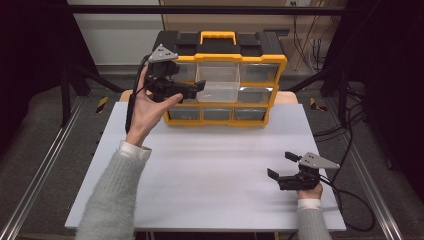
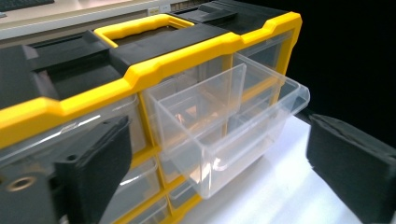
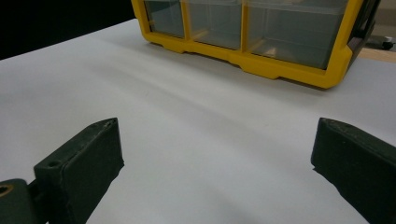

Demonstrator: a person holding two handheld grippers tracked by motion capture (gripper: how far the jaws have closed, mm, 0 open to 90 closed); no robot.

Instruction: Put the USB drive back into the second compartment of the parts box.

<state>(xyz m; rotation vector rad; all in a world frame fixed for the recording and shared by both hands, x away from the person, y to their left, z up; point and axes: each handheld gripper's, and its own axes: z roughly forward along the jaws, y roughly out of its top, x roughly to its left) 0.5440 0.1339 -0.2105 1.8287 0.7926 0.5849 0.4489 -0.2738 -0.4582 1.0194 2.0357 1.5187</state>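
Drawer [image 1: 218, 81], clear plastic and pulled well out of the middle of the top row, sticks forward from the yellow-and-black organiser [image 1: 220, 55] at the far edge of the white table [image 1: 200, 170]. We hold our left gripper [image 1: 200, 86] up at the drawer's left front corner; in the high view its tips sit right at that corner, and we cannot tell whether they touch it. In the left gripper view [image 2: 212, 158] the drawer [image 2: 219, 135] lies between and beyond our two black jaws, which stand wide apart with no pad pressing on the plastic, so nothing is gripped. We see a divider wall inside the drawer. Our right gripper [image 1: 282, 165] rests low on the near right part of the table, well apart from the organiser, jaws spread wide over bare white surface, holding nothing
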